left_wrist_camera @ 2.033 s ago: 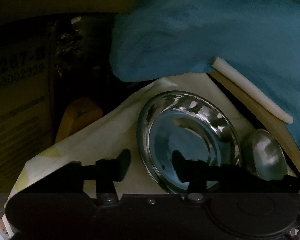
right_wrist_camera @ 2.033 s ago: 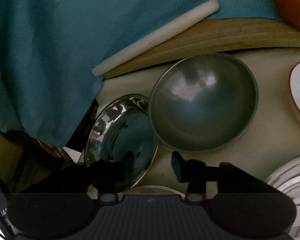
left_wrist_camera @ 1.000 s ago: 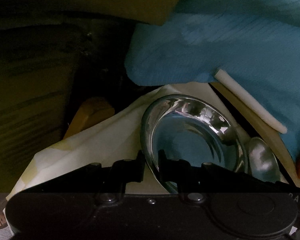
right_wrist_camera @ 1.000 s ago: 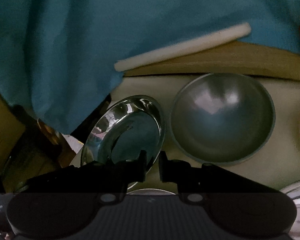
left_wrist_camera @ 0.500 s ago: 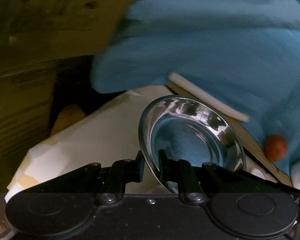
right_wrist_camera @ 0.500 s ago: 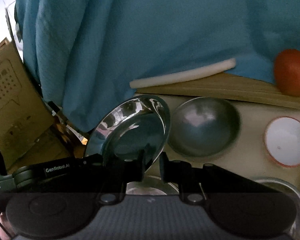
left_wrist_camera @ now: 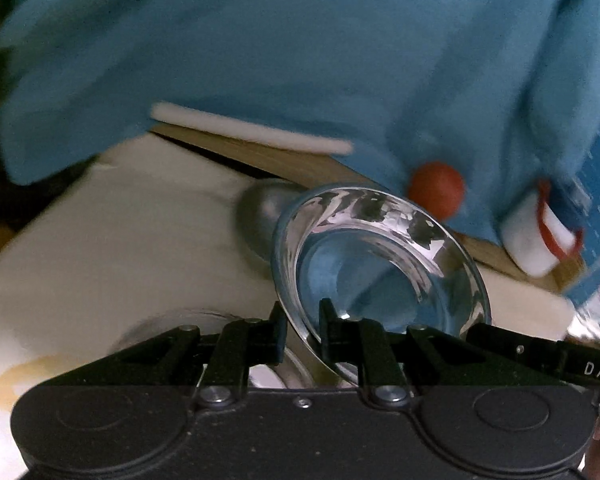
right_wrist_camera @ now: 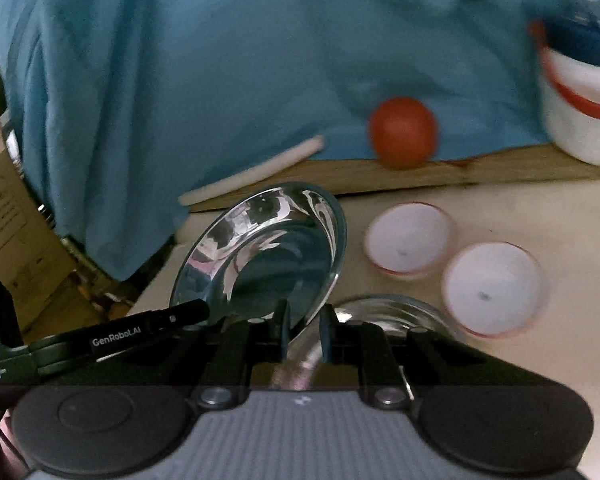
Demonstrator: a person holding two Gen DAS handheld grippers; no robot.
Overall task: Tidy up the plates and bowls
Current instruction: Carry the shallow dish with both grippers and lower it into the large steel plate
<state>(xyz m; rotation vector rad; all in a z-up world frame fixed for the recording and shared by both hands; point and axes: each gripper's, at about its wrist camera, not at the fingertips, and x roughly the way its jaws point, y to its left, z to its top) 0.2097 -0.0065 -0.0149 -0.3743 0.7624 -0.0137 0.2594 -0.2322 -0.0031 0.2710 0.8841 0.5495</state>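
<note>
Blue cloth (right_wrist_camera: 220, 60) backdrop, cream tabletop (right_wrist_camera: 540, 216), dim light

Cream tabletop (right_wrist_camera: 540, 208). Directly on it: two white red-rimmed bowls (right_wrist_camera: 410, 242) (right_wrist_camera: 494, 290) side by side, a grey metal bowl (left_wrist_camera: 262, 210), a shallow steel dish (right_wrist_camera: 388, 312) at the near edge. Wooden board (right_wrist_camera: 440, 174) along the back carries a blue cloth (right_wrist_camera: 220, 60), orange ball (right_wrist_camera: 403, 132), white rod (right_wrist_camera: 252, 174).

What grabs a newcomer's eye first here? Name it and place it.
The shiny steel plate, lifted and tilted, its rim pinched by both the left gripper and the right gripper. Behind it, an orange ball sits on the wooden board against the blue cloth, with two white bowls at right.
</note>
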